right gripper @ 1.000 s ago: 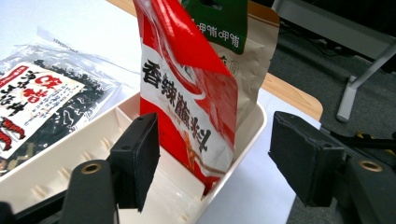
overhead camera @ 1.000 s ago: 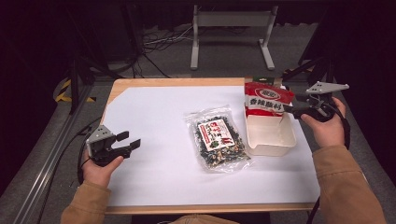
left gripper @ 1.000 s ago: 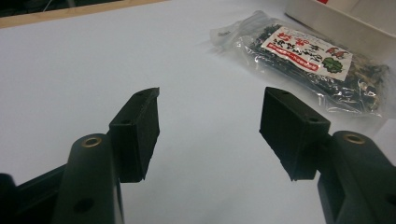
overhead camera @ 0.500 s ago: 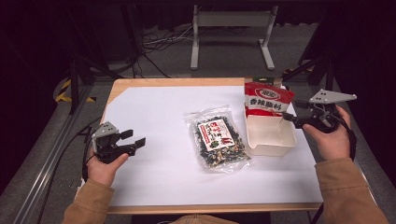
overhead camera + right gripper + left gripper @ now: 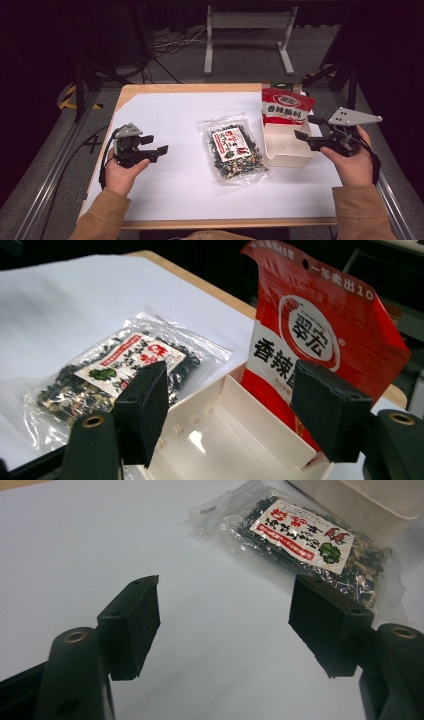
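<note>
A clear bag of dark dried food with a red and white label (image 5: 232,150) lies flat at the middle of the white table (image 5: 175,115). To its right stands an open white box (image 5: 287,147), and a red and white packet (image 5: 286,106) leans upright in its far end. My left gripper (image 5: 156,144) hovers at the left, well short of the bag (image 5: 300,535). Its jaws have just been opening and nothing is between them (image 5: 225,587). My right gripper (image 5: 306,127) is open beside the box's right wall, and its view faces the packet (image 5: 310,325) and the box (image 5: 215,440).
A wooden strip edges the table at the far side (image 5: 200,88). Metal rails run along both sides of the table (image 5: 50,185). A grey stand (image 5: 247,30) and cables lie on the dark floor beyond. Bare white surface stretches in front of the bag.
My left gripper has moved right and slightly away from me, with its jaws spread wider. My right gripper has drawn back from the packet toward the near right.
</note>
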`<state>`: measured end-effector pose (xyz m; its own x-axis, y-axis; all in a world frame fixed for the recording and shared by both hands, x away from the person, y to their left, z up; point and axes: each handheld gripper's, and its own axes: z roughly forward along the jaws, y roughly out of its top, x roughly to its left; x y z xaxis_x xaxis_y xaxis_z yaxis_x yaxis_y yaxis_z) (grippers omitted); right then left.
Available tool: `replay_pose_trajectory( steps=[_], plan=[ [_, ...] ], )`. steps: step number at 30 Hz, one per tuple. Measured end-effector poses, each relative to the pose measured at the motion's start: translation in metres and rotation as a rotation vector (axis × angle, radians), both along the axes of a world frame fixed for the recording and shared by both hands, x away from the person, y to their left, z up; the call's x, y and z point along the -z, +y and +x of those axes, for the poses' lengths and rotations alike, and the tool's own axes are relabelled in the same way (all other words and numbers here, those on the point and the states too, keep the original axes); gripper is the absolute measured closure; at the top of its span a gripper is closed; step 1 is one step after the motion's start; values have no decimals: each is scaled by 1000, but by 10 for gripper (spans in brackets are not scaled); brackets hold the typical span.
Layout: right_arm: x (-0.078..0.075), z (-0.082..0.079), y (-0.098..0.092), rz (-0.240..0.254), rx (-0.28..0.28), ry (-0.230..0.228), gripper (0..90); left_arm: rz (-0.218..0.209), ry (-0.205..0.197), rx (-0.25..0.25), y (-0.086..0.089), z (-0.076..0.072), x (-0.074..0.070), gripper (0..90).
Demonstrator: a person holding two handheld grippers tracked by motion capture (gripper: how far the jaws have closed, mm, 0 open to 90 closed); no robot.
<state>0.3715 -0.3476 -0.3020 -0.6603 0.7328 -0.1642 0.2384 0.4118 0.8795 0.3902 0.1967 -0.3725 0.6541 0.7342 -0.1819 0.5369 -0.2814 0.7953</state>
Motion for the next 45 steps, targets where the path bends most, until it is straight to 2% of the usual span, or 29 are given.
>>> replay_pose_trajectory(
  steps=[2,5,9,18,21,22,29,32,34,45],
  plan=[
    [-1,-4,1,-5,0,-19,314,4,6,9,-6,3,-1,286],
    [-1,-9,2,21,-3,-41,314,5,30,13,-16,7,-2,269],
    [-1,-11,7,-8,-4,-34,312,11,44,20,-29,12,-1,263],
    [3,-9,14,-2,-28,-19,306,-10,68,60,-53,22,4,264],
    [4,-8,16,-3,-32,-16,304,-35,92,86,-60,25,8,255],
    [5,-8,17,-4,-37,-14,303,-57,119,104,-65,25,11,247],
    [5,-9,21,-6,-45,-14,302,-55,154,146,-79,27,20,235],
    [6,-9,23,-6,-48,-12,302,-66,187,167,-86,27,25,236],
    [7,-9,24,-9,-53,-13,302,-58,196,177,-90,27,28,236],
    [10,-14,27,-19,-54,-8,300,-87,255,186,-106,40,46,240]
  ],
)
